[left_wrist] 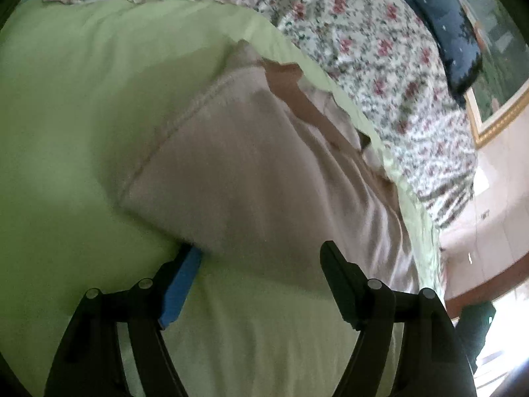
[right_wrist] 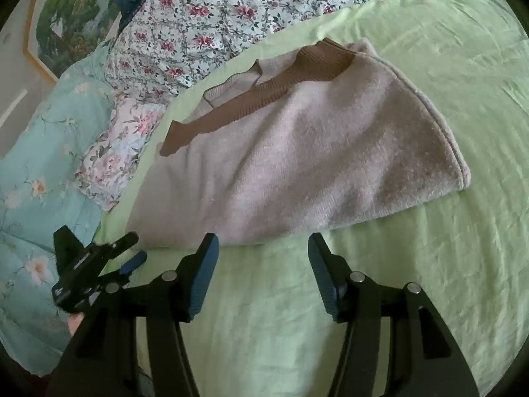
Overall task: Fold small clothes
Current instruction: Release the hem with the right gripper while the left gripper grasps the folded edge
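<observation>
Right gripper [right_wrist: 263, 248] spread wide, nothing between its pads, poised just short of the near edge of the pale pink knit garment [right_wrist: 297, 152]. Left gripper [left_wrist: 261, 258] likewise agape at that garment's corner, perhaps touching it. Garment folded flat on the green sheet [right_wrist: 429, 264], beside the floral quilt [right_wrist: 205, 10].

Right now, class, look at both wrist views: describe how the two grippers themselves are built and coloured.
Each gripper is a black linkage frame with round silver pivot pins. The right gripper has two long fingers faced with ribbed blue pads. The left gripper shows the same black frame and one blue pad. No cables, sleeves or markings are visible.
</observation>
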{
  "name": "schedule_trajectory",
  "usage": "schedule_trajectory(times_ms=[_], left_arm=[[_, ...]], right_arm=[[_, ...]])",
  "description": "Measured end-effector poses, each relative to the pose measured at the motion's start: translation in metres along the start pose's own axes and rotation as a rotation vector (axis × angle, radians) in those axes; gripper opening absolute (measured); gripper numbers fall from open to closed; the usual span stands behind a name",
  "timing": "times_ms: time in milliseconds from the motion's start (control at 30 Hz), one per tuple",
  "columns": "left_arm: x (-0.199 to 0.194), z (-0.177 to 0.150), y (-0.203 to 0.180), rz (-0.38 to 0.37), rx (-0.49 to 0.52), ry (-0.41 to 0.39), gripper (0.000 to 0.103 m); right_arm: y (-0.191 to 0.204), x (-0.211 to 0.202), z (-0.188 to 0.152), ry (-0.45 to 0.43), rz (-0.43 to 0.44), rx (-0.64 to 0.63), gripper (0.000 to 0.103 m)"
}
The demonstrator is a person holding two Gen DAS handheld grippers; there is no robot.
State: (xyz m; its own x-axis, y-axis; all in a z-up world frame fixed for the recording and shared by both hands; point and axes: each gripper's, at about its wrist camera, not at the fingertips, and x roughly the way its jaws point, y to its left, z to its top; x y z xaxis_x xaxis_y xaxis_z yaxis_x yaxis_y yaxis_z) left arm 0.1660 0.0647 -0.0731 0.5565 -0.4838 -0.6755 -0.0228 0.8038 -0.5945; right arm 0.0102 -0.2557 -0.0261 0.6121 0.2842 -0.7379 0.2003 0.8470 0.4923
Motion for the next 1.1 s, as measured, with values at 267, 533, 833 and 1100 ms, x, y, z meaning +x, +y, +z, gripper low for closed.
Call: schedule_trajectory(times_ms=[267,533,833,1100], left_arm=[[0.016,0.031,0.0,0.093,-0.013,-0.078,0.06],[0.009,0.055,-0.037,0.073,0.089,-0.149,0.011],[0.023,0.028,-0.143,-0.043,0.412,-0.104,0.009],[0.058,0.004,-0.158,0.016,0.515,-0.025,0.009]], right_arm=[[0.002,0.006,0.012,-0.007,0.019,-0.009,0.06],[-0.002,0.021,0.049,-0.039,0.041,-0.033,0.06],[-0.007,0.039,0.11,-0.004,0.172,0.001,0.061],[0.044,0.121,0.149,0.248,0.384,-0.023,0.079]])
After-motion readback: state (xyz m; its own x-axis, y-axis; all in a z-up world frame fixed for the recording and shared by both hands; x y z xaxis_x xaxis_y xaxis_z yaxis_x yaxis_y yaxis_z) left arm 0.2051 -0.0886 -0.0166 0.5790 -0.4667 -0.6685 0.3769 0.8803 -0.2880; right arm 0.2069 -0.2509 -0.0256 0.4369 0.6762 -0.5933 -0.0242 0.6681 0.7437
